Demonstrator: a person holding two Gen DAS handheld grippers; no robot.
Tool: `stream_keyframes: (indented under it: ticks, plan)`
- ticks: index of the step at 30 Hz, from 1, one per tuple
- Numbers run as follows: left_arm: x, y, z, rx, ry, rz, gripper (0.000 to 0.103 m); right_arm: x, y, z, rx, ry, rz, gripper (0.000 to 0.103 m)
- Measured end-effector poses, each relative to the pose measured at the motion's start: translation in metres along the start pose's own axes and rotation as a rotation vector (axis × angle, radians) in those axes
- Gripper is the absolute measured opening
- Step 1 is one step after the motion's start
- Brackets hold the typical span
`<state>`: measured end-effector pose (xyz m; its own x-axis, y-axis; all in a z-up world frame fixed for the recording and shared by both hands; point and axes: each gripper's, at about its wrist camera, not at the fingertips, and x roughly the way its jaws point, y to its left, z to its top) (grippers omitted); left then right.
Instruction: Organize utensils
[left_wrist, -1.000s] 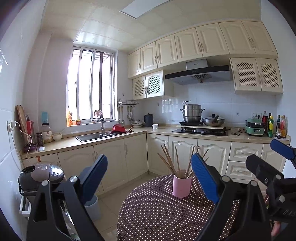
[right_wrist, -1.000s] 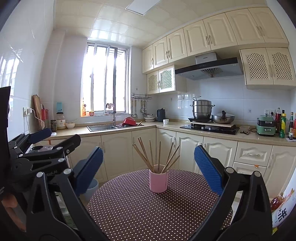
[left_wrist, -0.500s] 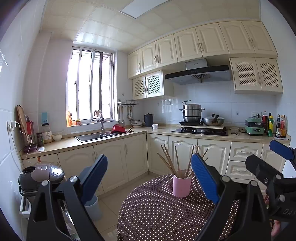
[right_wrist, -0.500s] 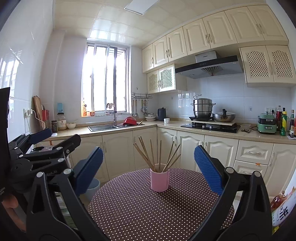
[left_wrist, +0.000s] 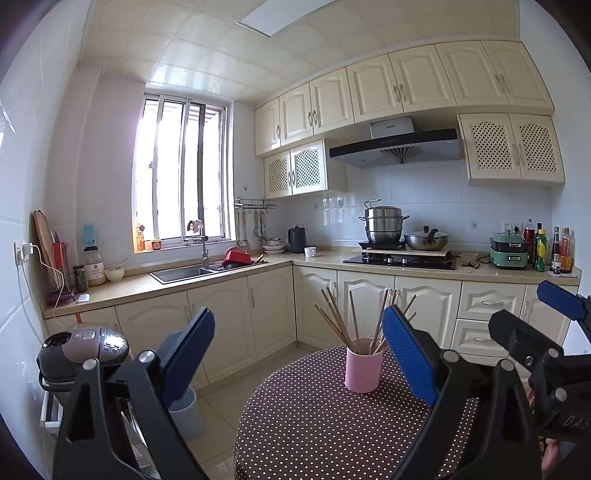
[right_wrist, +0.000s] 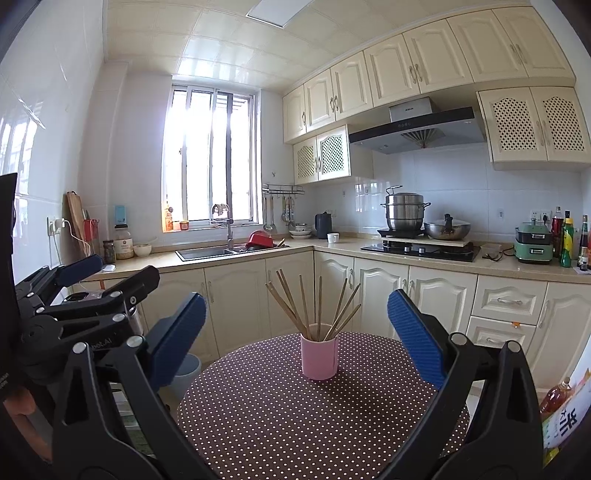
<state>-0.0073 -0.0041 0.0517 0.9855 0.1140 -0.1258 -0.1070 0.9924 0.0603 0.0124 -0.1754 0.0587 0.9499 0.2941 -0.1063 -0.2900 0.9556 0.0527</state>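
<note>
Both tongs (left_wrist: 295, 343) (right_wrist: 295, 332) gape empty before the pink cup (right_wrist: 319, 356) of chopsticks (right_wrist: 314, 302)

The round dotted worktop (right_wrist: 280, 417) is bare all around the pink cup (right_wrist: 319, 356), so there is lots of room to reach in. The chopsticks (right_wrist: 314, 306) fan out wide above the cup and stand in the way from the top.

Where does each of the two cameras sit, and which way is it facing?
Left wrist: on the left gripper, facing the kitchen; pink cup right of centre; right gripper at the right edge.
Right wrist: on the right gripper, cup centred; left gripper at the left.
Shared: cup, chopsticks, dotted table.
</note>
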Motion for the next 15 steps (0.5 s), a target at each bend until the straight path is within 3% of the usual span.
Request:
stream_keyframes:
  ticks: [15]
  plan:
    - [-0.0002, 0.0003, -0.0026, 0.004, 0.005, -0.003, 0.090, -0.0004, 0.0004, -0.0018, -0.001, 0.004, 0.001, 0.097]
